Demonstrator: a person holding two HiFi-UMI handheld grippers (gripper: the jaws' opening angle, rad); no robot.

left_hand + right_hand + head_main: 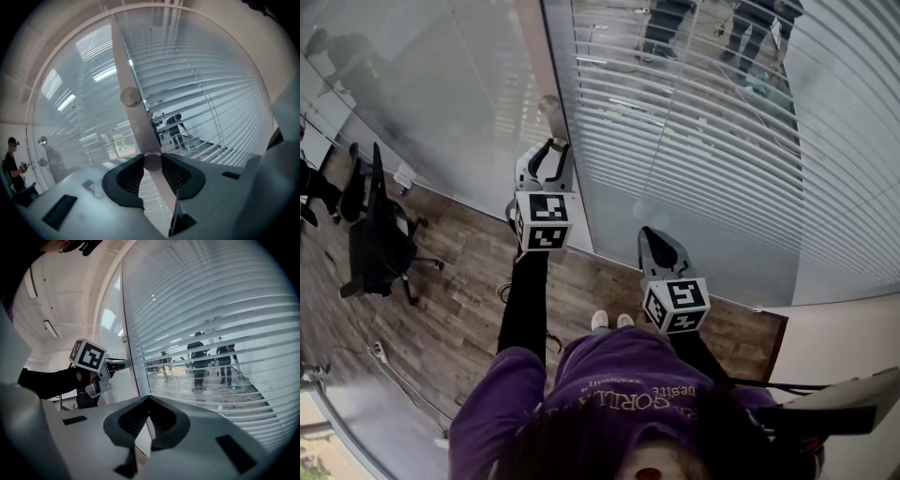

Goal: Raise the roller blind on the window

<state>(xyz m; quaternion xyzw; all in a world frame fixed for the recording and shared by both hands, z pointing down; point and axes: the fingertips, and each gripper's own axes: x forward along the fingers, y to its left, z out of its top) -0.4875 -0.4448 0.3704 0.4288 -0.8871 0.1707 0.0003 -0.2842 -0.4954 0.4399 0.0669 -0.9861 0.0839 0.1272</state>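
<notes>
In the head view the blind (722, 112) hangs lowered across the right pane, its thin, pale horizontal slats behind smooth glass, so the raising looks barely begun. The left claw (551, 146) is up at the flat pale post (542, 56) between the 2 panes, and the right claw (652, 234) is lower and nearer, above a wood-plank floor (459, 291). In the left gripper view the black ribbed pads (131, 176) are clamped on a small round, metal-looking knob (152, 162) on that post, with a second knob (130, 97) farther up. In the right gripper view the jaws are closed together on nothing. Slats fill the pane, tilted enough at mid height to show the room beyond. Working the knob seems to be the whole job left.
</notes>
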